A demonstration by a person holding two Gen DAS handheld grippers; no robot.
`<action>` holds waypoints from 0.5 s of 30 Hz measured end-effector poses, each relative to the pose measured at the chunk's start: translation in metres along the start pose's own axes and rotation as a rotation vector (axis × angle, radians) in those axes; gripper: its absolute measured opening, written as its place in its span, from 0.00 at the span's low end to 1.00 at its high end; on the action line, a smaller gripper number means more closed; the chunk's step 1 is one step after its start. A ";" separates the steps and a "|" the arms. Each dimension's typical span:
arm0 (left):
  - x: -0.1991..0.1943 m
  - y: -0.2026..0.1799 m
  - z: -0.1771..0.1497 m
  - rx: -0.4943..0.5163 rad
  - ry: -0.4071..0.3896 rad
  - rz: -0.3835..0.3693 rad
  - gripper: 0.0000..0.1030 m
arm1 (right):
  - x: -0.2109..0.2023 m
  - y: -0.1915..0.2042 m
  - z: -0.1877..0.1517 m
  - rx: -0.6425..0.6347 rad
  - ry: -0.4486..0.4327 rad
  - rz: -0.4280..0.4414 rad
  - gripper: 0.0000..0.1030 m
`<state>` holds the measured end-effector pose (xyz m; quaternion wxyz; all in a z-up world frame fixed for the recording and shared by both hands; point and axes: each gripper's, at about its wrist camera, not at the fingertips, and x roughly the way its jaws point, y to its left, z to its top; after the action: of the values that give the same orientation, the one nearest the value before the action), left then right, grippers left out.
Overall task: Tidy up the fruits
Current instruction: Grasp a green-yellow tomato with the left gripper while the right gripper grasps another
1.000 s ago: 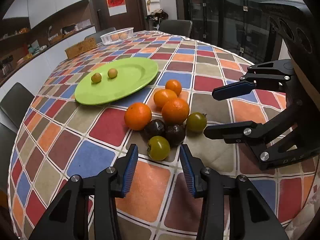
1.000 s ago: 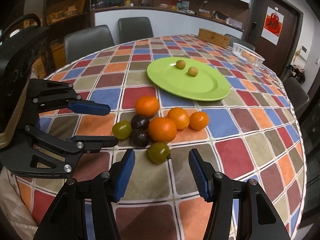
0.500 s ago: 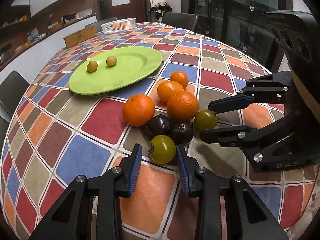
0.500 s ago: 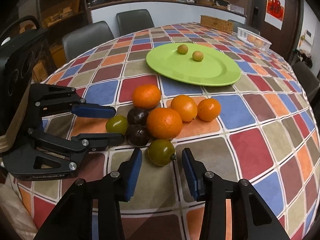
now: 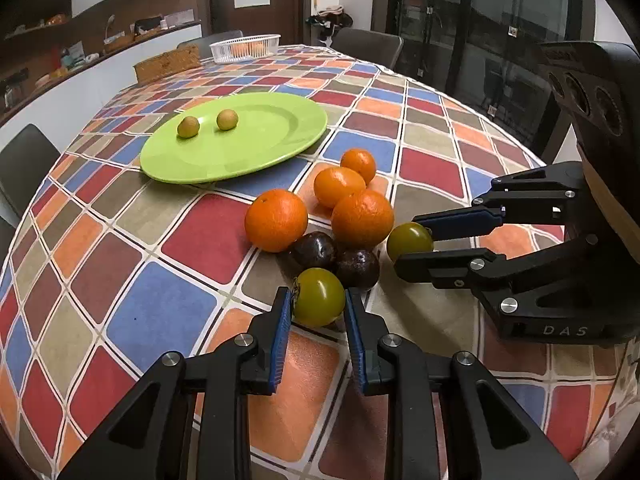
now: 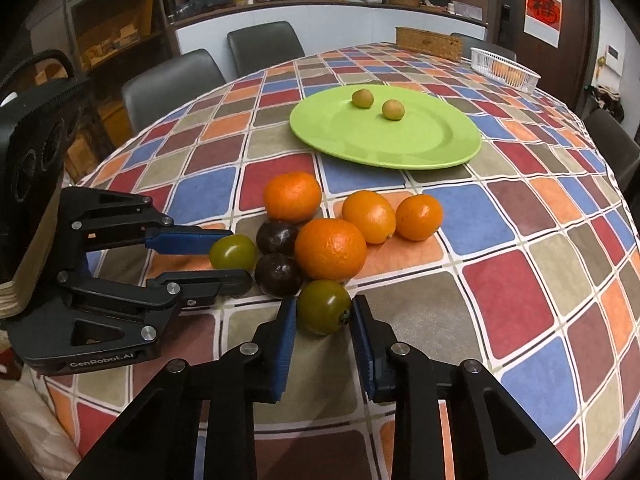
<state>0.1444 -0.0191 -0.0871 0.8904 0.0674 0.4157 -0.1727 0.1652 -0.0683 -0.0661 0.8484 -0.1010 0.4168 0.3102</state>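
Note:
A cluster of fruit lies on the checked tablecloth: several oranges [image 5: 362, 219], two dark plums [image 5: 357, 268] and two green tomatoes. My left gripper [image 5: 316, 304] is shut on one green tomato [image 5: 319, 297]; this also shows in the right wrist view [image 6: 234, 254]. My right gripper [image 6: 323, 310] is shut on the other green tomato [image 6: 323, 306], seen in the left wrist view [image 5: 409, 241]. Both tomatoes rest on the table. A green plate [image 5: 256, 148] behind the cluster holds two small yellow-green fruits [image 5: 227, 119].
A white basket [image 5: 245, 47] and a wicker box [image 5: 167, 65] stand at the table's far side. Grey chairs [image 6: 264, 50] ring the table. A counter with kitchen items runs along the wall.
Both grippers moved forward to the fruit cluster and closed, each onto a green tomato.

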 end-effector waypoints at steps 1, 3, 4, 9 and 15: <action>-0.002 0.000 0.000 -0.003 -0.005 -0.001 0.26 | -0.002 0.001 0.000 0.001 -0.005 -0.001 0.28; -0.007 -0.001 0.001 -0.009 -0.016 0.000 0.26 | -0.007 0.002 0.001 0.005 -0.018 -0.002 0.28; -0.009 -0.001 0.001 -0.012 -0.022 0.001 0.26 | -0.009 0.002 0.002 0.007 -0.024 -0.002 0.28; -0.022 -0.002 0.005 -0.033 -0.057 0.008 0.26 | -0.022 0.005 0.005 0.017 -0.055 -0.008 0.28; -0.036 -0.004 0.010 -0.034 -0.094 0.022 0.26 | -0.037 0.009 0.008 0.019 -0.092 -0.017 0.28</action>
<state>0.1284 -0.0160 -0.0531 0.9119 0.0486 0.3753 -0.1586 0.1483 -0.0740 -0.0319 0.8702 -0.0823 0.3793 0.3035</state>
